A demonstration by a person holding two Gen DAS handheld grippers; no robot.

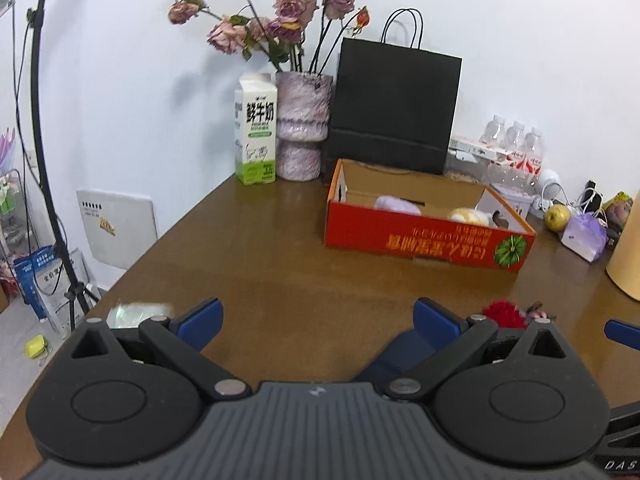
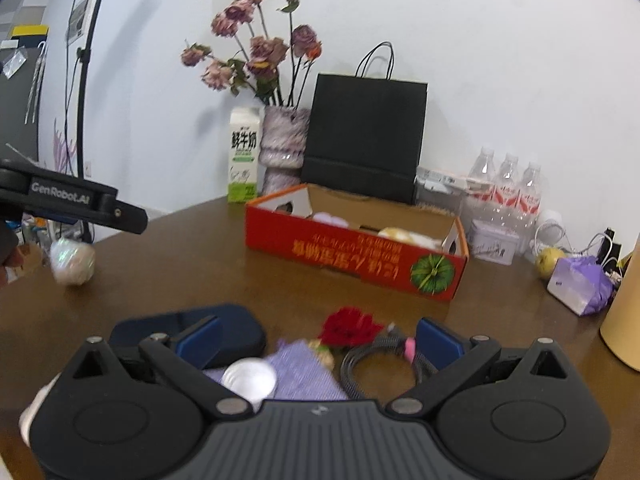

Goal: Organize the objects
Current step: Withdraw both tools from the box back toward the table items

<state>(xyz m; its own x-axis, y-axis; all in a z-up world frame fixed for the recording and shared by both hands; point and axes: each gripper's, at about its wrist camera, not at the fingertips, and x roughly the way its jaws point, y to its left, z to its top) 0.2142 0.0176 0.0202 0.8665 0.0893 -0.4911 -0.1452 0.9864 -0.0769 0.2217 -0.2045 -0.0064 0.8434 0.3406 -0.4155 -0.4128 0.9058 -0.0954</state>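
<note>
Behind my work I see a milk carton (image 1: 256,130), dried roses in a vase (image 1: 302,126), black paper bag (image 1: 394,108), water bottles (image 2: 506,184), lamp stand (image 1: 44,140)

Open red carton (image 2: 352,256) upright on table, holding purple and yellow soft items; red pompom (image 2: 348,326), purple cloth (image 2: 300,372), coiled cable (image 2: 380,364) lie nearby.

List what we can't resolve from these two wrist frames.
- Red box contents: near wall hides all but the tops of a purple and a yellow item, both views.
- Small items under the right gripper: blurred, partly covered by its body, right wrist view.
- Iridescent ball: blurred in the right view, only a sliver in the left.
- Tan cylinder: cut off by the frame edge.
</note>
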